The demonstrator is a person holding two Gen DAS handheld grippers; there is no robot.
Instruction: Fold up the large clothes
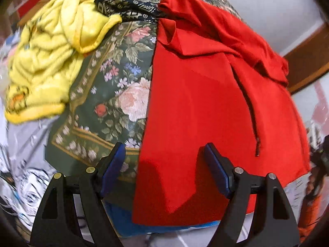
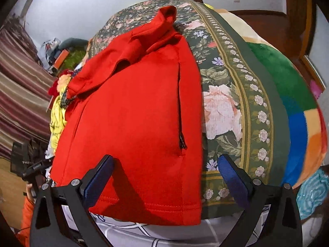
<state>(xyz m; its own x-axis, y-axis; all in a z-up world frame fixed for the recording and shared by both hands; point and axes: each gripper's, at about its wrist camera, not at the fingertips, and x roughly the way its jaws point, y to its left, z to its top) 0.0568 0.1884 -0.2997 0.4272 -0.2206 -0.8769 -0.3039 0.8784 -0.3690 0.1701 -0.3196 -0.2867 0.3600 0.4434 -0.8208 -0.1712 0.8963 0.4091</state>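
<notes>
Yellow garment (image 1: 47,61) bunched at left, blurred. Red garment (image 1: 205,103) lies flat on the floral cloth (image 1: 115,94), its near hem cut off by fingers. Left gripper (image 1: 164,164) and right gripper (image 2: 164,175) both spread wide (nothing clamped), poised above the hem.

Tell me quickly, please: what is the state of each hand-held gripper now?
Left hand-held gripper: open, holding nothing, above the red garment.
Right hand-held gripper: open, holding nothing, above the same garment's hem.

Both wrist views down, red garment (image 1: 205,103) shared
</notes>
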